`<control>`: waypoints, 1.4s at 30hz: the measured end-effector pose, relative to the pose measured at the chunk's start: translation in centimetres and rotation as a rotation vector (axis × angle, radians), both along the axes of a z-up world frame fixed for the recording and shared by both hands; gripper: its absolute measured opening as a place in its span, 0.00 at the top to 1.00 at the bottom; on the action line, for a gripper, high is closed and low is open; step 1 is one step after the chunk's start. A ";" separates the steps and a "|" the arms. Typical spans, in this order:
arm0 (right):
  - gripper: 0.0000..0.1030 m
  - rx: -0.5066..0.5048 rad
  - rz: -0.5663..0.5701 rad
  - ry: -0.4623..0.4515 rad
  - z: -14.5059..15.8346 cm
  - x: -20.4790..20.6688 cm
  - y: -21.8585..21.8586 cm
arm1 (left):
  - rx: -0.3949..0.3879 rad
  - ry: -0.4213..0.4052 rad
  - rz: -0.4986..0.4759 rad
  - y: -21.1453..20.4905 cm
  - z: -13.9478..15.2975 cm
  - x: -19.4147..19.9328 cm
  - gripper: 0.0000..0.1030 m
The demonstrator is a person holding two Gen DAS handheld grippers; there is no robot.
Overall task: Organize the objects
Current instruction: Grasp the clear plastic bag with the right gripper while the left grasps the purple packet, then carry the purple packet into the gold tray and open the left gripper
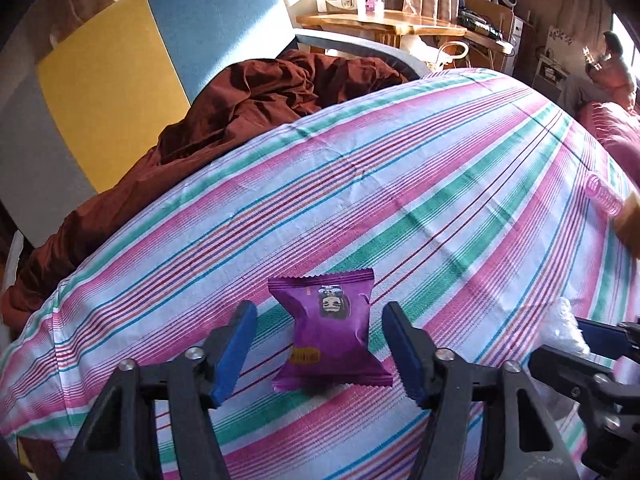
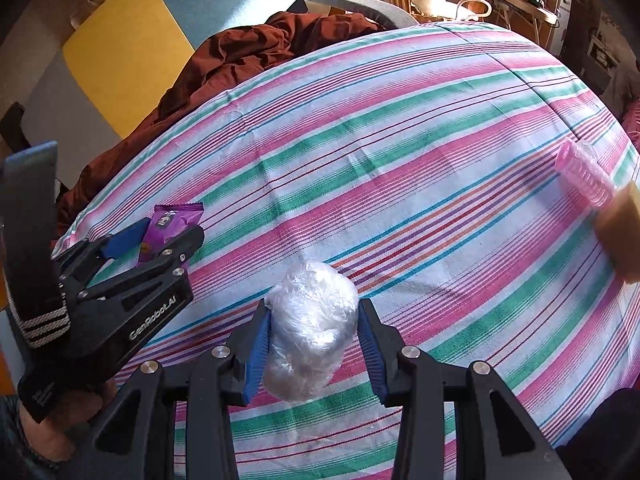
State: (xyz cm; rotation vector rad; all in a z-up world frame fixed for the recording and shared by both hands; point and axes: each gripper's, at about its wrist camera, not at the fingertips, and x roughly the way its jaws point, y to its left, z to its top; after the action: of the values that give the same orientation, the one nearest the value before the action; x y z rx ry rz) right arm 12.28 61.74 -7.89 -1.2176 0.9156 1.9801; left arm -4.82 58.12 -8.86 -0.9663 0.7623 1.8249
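A purple snack packet (image 1: 332,332) lies flat on the striped bedsheet (image 1: 400,200). My left gripper (image 1: 320,346) straddles it, open, with a gap showing between each blue pad and the wrapper. The right wrist view shows the same gripper (image 2: 164,236) low at the left, with the packet (image 2: 172,222) between its fingers. My right gripper (image 2: 314,332) is shut on a crumpled wad of clear plastic (image 2: 312,328), which rests on the sheet (image 2: 400,160) with both pads against its sides. The left wrist view catches that gripper (image 1: 600,340) and the wad (image 1: 564,326) at its right edge.
A pink ribbed tube (image 2: 584,178) and a tan block (image 2: 620,228) lie at the bed's right side. A rust-brown blanket (image 1: 240,112) is bunched against the yellow and blue headboard (image 1: 120,92). Beyond stand a wooden table (image 1: 380,24) and a person (image 1: 612,72).
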 end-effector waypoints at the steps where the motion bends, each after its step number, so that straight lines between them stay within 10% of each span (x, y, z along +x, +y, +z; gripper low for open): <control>1: 0.59 0.000 0.005 -0.003 -0.1 -0.1 0.0 | -0.009 -0.025 0.002 0.1 -0.6 -0.4 0.55; 23: 0.59 0.043 0.341 -0.007 -0.4 -4.8 -4.9 | 0.161 -0.046 0.285 -20.2 -0.5 7.1 0.63; 42: 0.61 0.075 0.396 -0.052 -1.4 -5.8 -5.8 | 0.187 -0.028 0.269 -21.0 -0.9 7.3 0.64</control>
State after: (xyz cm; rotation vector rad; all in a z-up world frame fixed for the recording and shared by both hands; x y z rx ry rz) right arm 6.44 55.97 -9.29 -1.4882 0.6007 2.2497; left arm 2.51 37.13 -9.75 -1.0060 0.4507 2.0683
